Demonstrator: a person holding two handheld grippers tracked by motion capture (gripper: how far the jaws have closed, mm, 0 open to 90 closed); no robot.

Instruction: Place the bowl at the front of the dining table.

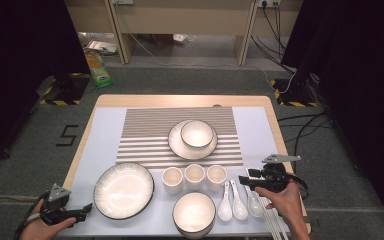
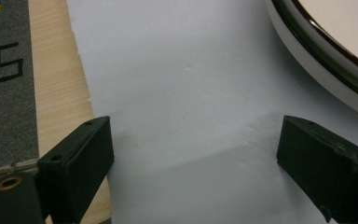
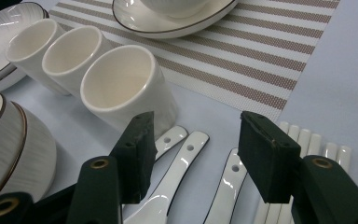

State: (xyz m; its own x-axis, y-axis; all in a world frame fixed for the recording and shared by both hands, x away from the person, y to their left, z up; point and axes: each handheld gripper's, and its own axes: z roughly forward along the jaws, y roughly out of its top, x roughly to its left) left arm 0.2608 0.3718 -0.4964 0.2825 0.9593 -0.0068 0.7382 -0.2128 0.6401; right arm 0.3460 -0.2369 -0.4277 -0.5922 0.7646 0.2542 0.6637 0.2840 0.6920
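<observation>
Here, both tongs are spread, the right tongs (image 3: 193, 154) over three glossy white spoons (image 3: 175, 175).

left tool (image 1: 87, 207) open, right tool (image 1: 242, 180) open, both low

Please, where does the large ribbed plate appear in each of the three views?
High view: the large plate lies front left on the pale mat.
Left gripper view: upper right corner.
Right gripper view: upper left corner.
Shared landmark: the pale mat beneath it.
</observation>
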